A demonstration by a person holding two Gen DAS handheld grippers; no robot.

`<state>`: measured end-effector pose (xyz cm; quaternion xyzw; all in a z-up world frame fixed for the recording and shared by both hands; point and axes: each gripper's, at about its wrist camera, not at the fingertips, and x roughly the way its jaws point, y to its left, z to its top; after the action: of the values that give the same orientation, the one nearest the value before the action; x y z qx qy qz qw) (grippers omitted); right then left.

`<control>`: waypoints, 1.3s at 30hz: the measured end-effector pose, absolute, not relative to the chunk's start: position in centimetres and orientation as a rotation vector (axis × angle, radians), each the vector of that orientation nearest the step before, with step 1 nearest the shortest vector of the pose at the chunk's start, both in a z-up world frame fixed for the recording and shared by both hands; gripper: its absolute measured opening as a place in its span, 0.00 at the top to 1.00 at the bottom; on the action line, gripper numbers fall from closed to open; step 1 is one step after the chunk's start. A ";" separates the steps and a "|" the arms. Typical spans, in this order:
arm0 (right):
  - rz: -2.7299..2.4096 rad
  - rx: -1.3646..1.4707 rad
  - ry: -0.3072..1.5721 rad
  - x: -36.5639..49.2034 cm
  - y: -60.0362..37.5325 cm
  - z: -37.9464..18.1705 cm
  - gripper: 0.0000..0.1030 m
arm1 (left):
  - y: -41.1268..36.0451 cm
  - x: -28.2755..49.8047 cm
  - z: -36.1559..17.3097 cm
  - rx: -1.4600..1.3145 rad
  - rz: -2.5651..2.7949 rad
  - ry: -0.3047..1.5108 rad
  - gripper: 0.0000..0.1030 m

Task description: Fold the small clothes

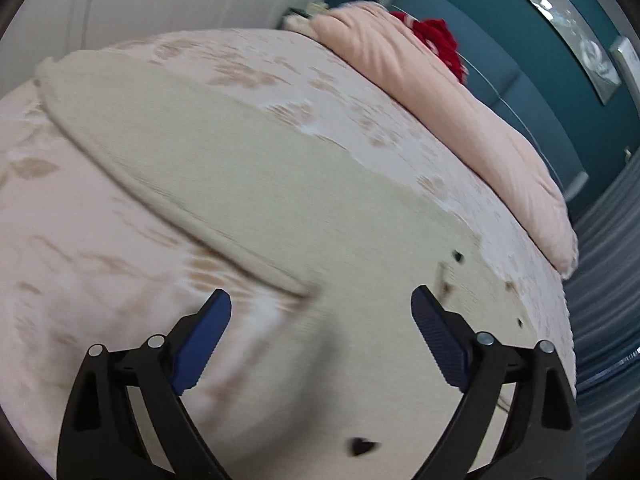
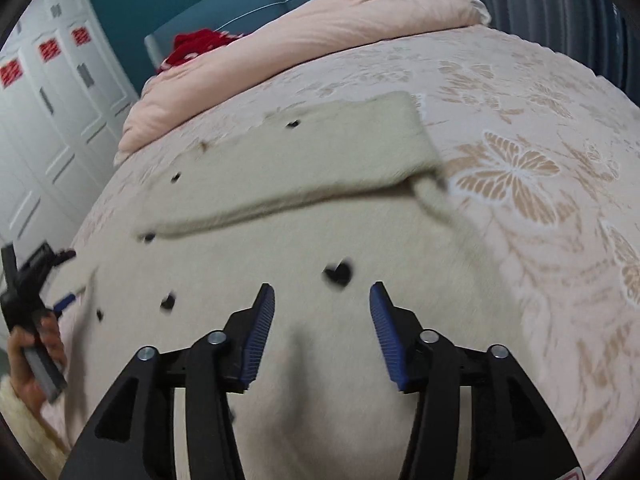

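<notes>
A cream garment with small black heart marks (image 1: 248, 172) lies flat on the bed, one long part folded across it. It also shows in the right wrist view (image 2: 304, 216). My left gripper (image 1: 320, 308) is open and empty, just above the garment's near part. My right gripper (image 2: 322, 296) is open and empty over the garment's middle, next to a black heart (image 2: 338, 274). The left gripper in a hand (image 2: 28, 300) shows at the garment's left edge in the right wrist view.
The bed cover (image 2: 520, 168) is pink with beige butterfly prints. A pink duvet (image 1: 460, 112) and a red cloth (image 1: 440, 40) lie at the bed's head by a teal headboard (image 1: 500, 60). White wardrobe doors (image 2: 52, 128) stand to the left.
</notes>
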<state>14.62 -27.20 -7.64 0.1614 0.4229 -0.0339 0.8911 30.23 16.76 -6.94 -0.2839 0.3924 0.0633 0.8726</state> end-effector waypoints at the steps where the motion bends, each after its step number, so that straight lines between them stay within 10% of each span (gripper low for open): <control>1: -0.048 0.299 0.890 13.8 -25.6 -8.2 0.46 | 19.7 29.8 -7.0 -0.603 0.191 0.816 0.12; 12: -0.068 0.118 0.888 12.3 -20.5 -10.3 0.15 | 42.2 32.8 -8.4 -0.828 0.587 0.792 0.16; 16: -0.083 0.093 0.885 12.2 -20.0 -10.5 0.15 | 41.7 35.0 -8.3 -0.664 0.612 0.848 0.83; 18: -0.084 0.092 0.884 12.2 -19.9 -10.5 0.14 | 41.4 35.4 -7.6 -0.637 0.584 0.849 0.89; 31: -0.057 0.138 0.868 12.1 -20.3 -10.4 0.13 | 14.6 35.3 10.6 -0.449 -0.096 0.607 0.91; 35: -0.033 0.167 0.862 12.0 -20.7 -10.4 0.11 | 2.4 33.5 7.3 -0.406 -0.286 0.721 0.83; 39: -0.001 0.221 0.856 11.9 -21.4 -10.0 0.11 | -3.0 29.7 -1.0 -0.362 -0.271 0.894 0.51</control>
<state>11.94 -21.41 -10.01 0.1068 0.4141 -0.0004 0.9040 29.70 -2.95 -1.02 -0.1734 0.4287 -0.1299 0.8771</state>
